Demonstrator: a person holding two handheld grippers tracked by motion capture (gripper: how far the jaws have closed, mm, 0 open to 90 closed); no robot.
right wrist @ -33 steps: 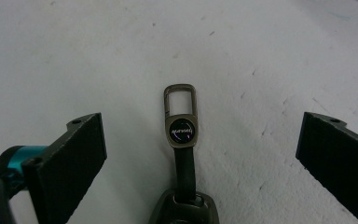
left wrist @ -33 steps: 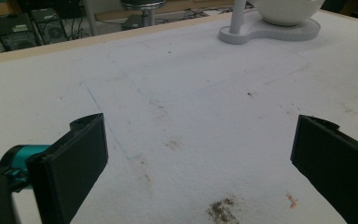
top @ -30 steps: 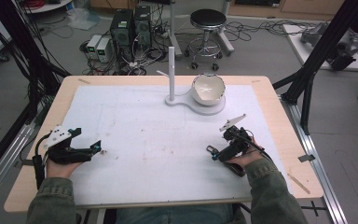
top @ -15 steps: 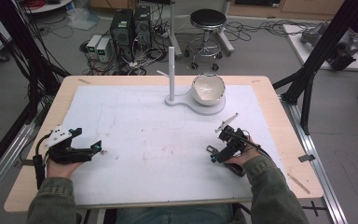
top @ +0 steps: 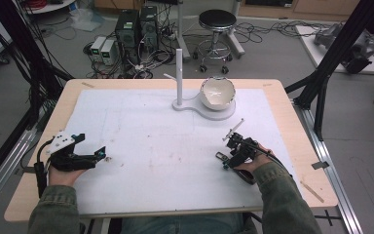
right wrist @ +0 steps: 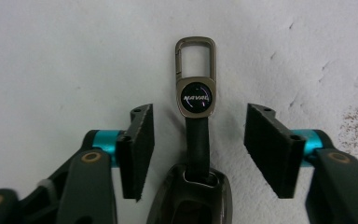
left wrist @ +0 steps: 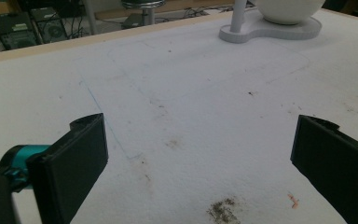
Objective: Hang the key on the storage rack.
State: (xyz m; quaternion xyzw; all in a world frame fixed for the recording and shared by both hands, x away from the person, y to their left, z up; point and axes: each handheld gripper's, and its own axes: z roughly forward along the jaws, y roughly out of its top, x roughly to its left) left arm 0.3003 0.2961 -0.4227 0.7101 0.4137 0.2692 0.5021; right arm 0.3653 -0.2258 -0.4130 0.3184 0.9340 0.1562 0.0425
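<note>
A dark key fob (right wrist: 192,200) lies flat on the white mat (right wrist: 51,56), with a black strap that ends in a round badge and a metal clasp (right wrist: 195,53). My right gripper (right wrist: 199,114) is open, its jaws on either side of the strap and badge without touching them. From above, the right gripper (top: 228,157) is at the mat's right front, with the key fob (top: 220,156) at its tips. My left gripper (top: 100,155) rests at the left front, open. Its jaws stand wide apart over bare mat, so the left gripper (left wrist: 198,130) holds nothing.
A white bowl (top: 217,92) sits on a white base with an upright post (top: 178,68) at the back centre of the table; the bowl (left wrist: 289,9) also appears ahead of the left gripper. A thin wooden stick (top: 311,191) lies near the table's right front edge.
My right gripper has shifted slightly to the left, its jaws now either side of the key fob's strap. The left gripper has not moved.
</note>
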